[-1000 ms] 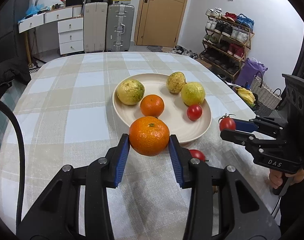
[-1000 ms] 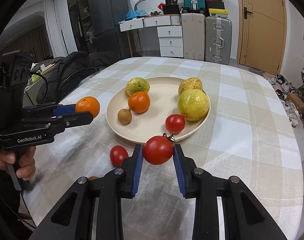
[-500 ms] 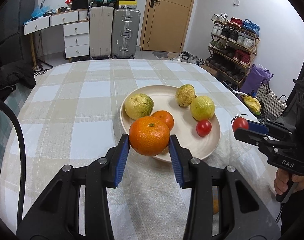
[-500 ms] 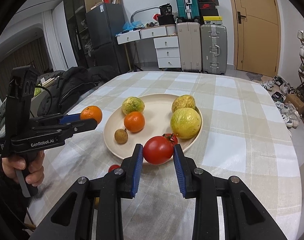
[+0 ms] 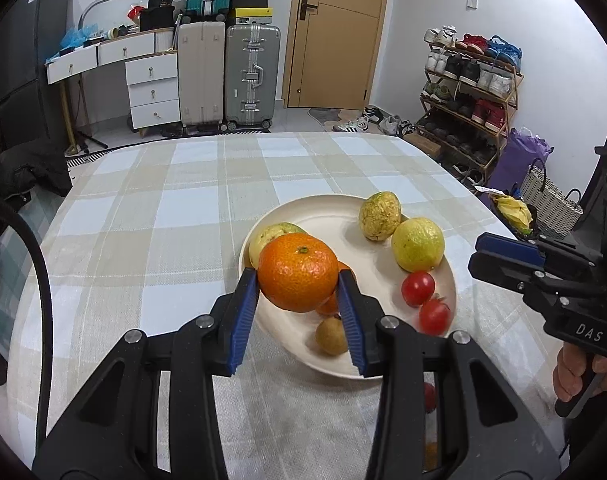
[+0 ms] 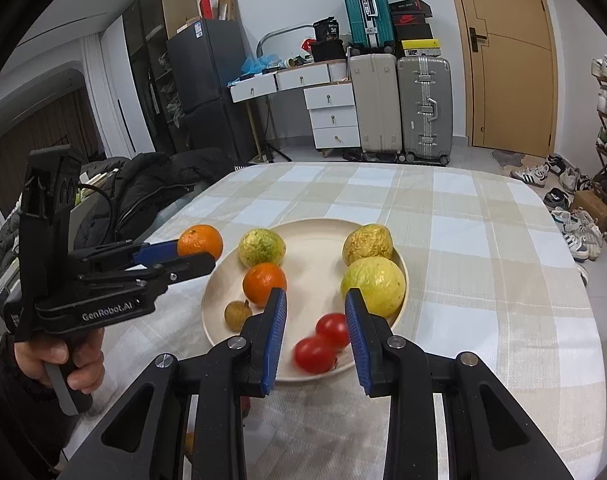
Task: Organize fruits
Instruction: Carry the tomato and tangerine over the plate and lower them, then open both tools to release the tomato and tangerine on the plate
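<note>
My left gripper point(image 5: 298, 280) is shut on a large orange point(image 5: 298, 272) and holds it above the near left rim of the cream plate point(image 5: 335, 224). It also shows in the right wrist view point(image 6: 197, 254). My right gripper point(image 6: 314, 320) is open above the plate's near edge. A red tomato point(image 6: 314, 354), blurred, lies on the plate below it beside another tomato point(image 6: 332, 329). The plate point(image 6: 315, 248) also holds a smaller orange point(image 6: 264, 283), three yellow-green fruits and a small brown fruit point(image 6: 237, 314).
A red tomato point(image 5: 429, 397) and a small orange fruit point(image 5: 429, 450) lie on the checked tablecloth point(image 5: 175, 216) near me, behind my left fingers. Suitcases, drawers, a door and a shoe rack stand beyond the table.
My right gripper has opened and let go of the tomato, which now lies on the plate. Both grippers have risen and moved in over the plate; the left still holds the orange.
</note>
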Available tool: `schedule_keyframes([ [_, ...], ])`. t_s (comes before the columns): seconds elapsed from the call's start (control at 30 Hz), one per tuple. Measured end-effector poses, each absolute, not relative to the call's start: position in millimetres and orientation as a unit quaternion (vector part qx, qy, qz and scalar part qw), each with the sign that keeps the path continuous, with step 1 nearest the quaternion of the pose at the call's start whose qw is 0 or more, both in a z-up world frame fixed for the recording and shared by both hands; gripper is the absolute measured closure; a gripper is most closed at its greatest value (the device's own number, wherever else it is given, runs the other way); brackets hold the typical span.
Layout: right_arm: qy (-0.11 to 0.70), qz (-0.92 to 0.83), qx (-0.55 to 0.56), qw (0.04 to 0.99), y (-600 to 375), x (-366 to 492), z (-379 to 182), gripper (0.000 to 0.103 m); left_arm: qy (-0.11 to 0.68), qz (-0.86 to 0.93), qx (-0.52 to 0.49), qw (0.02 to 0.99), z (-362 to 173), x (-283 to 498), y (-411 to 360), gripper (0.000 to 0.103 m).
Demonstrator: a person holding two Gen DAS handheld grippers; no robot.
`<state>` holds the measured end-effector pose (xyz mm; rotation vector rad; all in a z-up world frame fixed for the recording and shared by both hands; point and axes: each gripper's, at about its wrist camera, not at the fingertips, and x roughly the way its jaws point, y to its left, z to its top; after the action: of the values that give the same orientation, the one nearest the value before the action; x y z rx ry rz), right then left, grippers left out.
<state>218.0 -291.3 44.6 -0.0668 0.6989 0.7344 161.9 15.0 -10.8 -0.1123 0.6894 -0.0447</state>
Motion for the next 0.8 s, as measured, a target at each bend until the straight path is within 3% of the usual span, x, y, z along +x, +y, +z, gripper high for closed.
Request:
schedule_keyframes([
  [0.5, 0.355, 0.347, -0.045, 0.867, -285.4, 226.9, 29.6, 0.071, 0.374, -0.014, -0.054, 0.926, -43.0, 186.2, 18.3, 0.066],
  [0.63, 0.354, 0.344, -0.042, 0.869, -286.9, 225.4, 28.9, 0.061, 0.385, -0.005, -0.052, 0.922, -44.7, 187.5, 18.5, 0.064],
  [0.77, 0.352, 0.341, -0.047, 0.871, -289.4, 221.0, 31.4, 0.052, 0.364, -0.004, -0.057, 0.93, -35.6, 174.2, 18.8, 0.032],
  [0.8, 0.351, 0.339, -0.05, 0.872, -290.0, 220.1, 31.9, 0.05, 0.359, -0.005, -0.059, 0.931, -32.8, 170.9, 18.7, 0.029],
])
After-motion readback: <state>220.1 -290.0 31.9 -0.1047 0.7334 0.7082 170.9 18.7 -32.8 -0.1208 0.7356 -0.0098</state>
